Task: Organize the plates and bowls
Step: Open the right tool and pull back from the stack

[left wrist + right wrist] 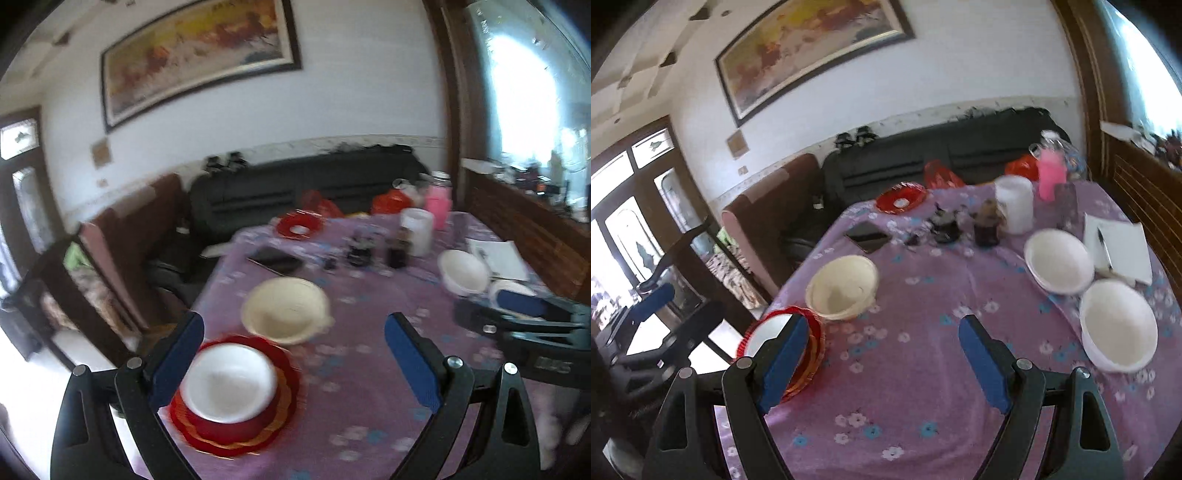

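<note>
A white bowl (229,384) sits on a stack of red plates (236,424) at the near left table edge, just right of my left gripper's left finger. My left gripper (295,354) is open and empty above it. A cream bowl (284,310) stands behind the stack; it also shows in the right wrist view (842,288). Two white bowls (1058,260) (1119,325) sit at the right. My right gripper (882,354) is open and empty over bare cloth; it shows at the right in the left wrist view (517,306). The red plates (812,347) lie by its left finger.
The table has a purple flowered cloth (923,387). At the back stand a red dish (901,199), a phone (868,236), small dark jars (986,225), a white cup (1014,203), a pink bottle (1051,173) and a notepad with pen (1119,251). A sofa is behind.
</note>
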Demonstrator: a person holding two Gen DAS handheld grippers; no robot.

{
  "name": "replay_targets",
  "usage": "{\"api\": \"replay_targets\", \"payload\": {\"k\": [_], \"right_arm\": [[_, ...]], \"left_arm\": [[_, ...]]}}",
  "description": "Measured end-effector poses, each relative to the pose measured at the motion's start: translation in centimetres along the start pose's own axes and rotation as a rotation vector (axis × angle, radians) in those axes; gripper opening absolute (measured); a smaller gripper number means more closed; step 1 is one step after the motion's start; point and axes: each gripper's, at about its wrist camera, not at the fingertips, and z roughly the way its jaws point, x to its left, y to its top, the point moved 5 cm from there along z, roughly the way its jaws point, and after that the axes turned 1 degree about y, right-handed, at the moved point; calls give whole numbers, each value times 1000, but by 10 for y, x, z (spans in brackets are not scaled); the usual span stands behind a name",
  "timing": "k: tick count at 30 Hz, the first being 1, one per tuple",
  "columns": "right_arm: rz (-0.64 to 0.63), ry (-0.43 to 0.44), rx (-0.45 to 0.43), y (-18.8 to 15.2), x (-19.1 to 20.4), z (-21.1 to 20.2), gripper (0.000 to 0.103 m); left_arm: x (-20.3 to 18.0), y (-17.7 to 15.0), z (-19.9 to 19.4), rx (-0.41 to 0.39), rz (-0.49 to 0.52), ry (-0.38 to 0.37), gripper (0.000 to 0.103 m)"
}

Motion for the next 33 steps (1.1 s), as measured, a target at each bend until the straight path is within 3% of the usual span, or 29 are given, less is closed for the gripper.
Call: {"api": "replay_targets", "payload": {"k": [4, 7, 10, 14, 20, 24, 31, 33], "right_arm": [[81, 4, -12, -10, -23, -3, 87], [156, 17, -40, -18, -38, -5, 87], [139, 6, -6, -23, -41, -2, 87], [82, -54, -67, -24, -42, -21, 87], [44, -87, -125, -27, -39, -39, 87], [31, -84, -105, -30, -34, -34, 87], [-3, -98, -81, -32, -21, -20, 84], [-5, -103, -79, -30, -20, -17, 84]], "left_arm": [[-9, -8, 3, 14, -36, 52, 98], [-7, -10, 7, 17, -101, 49, 98], [-7, -11, 10, 53, -155, 22, 98], [-14, -13, 7, 83, -122, 57, 98], [-16, -16, -4, 62, -128, 58, 98], [-11, -21, -3, 71, -136, 65, 98], [9, -23, -5, 23, -134, 164, 98], [15, -23, -3, 24, -142, 156, 98]]}}
